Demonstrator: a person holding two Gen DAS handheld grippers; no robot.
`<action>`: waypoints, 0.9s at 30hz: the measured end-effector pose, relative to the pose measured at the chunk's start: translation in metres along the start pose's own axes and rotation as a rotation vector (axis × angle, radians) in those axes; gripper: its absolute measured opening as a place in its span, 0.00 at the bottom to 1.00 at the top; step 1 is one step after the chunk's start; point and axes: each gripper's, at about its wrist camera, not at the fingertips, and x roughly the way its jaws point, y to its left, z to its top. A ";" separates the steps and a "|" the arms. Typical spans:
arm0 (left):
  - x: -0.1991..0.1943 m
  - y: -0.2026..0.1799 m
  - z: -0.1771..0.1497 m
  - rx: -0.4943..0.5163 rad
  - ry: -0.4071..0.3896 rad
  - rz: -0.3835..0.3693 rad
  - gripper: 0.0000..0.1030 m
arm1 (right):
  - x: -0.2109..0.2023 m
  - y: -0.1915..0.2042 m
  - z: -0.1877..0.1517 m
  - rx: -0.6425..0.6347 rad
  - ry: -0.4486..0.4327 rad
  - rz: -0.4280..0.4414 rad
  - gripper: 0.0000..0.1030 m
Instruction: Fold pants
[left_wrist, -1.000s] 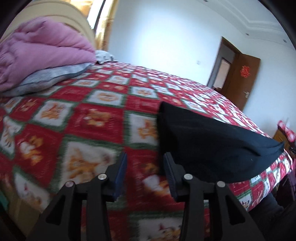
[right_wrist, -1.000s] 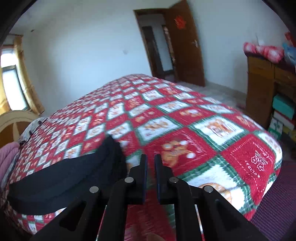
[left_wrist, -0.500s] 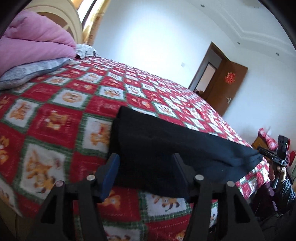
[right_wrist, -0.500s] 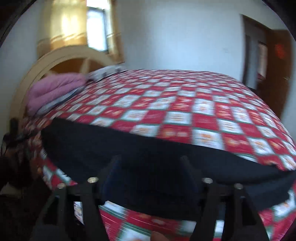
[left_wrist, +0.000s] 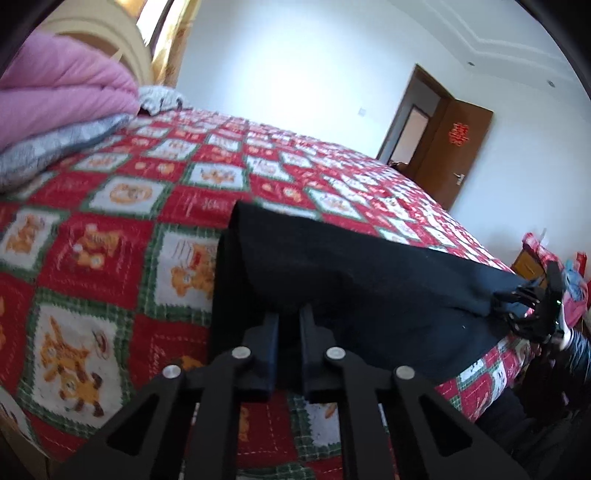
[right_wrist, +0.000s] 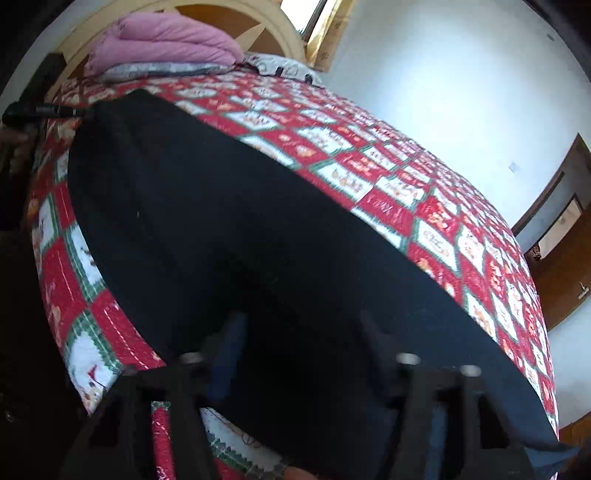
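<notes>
Lying stretched along the near edge of the bed's red, green and white patchwork quilt (left_wrist: 122, 221): the long black fabric pants (left_wrist: 369, 280), one end doubled over into a raised fold.

Clamping down on that folded end, right at the quilt's near edge: the black two-finger left gripper (left_wrist: 289, 325), fingers (left_wrist: 271, 332) pinched nearly together with dark cloth bunched between them.

Hovering over the opposite stretch of the pants (right_wrist: 240, 229), still on the quilt (right_wrist: 406, 192): the black right gripper (right_wrist: 303, 332), fingers (right_wrist: 229, 343) spread wide with cloth filling the gap, nothing pinched. Blurring badly here, so fine detail hard to make out.

Showing tiny at the far end of the pants in the left wrist view, off the quilt's edge: that same right gripper (left_wrist: 532, 314).

Sitting piled at the head end of the quilt: a folded pink duvet (left_wrist: 62, 92) on top of a grey blanket (left_wrist: 55, 147), against a cream wooden headboard (right_wrist: 236, 14).

Standing ajar beyond the quilt's far side: a brown wooden door (left_wrist: 454, 147) bearing a red paper ornament (left_wrist: 458, 133).
</notes>
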 end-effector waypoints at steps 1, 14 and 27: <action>-0.003 -0.002 0.002 0.021 -0.008 0.001 0.09 | 0.003 0.000 -0.001 -0.011 0.009 -0.009 0.15; -0.049 -0.006 0.033 0.053 -0.101 -0.112 0.08 | -0.054 -0.030 0.019 0.114 -0.104 0.046 0.03; -0.035 0.051 -0.017 -0.035 0.059 0.062 0.17 | -0.025 0.007 -0.032 0.016 0.080 0.175 0.54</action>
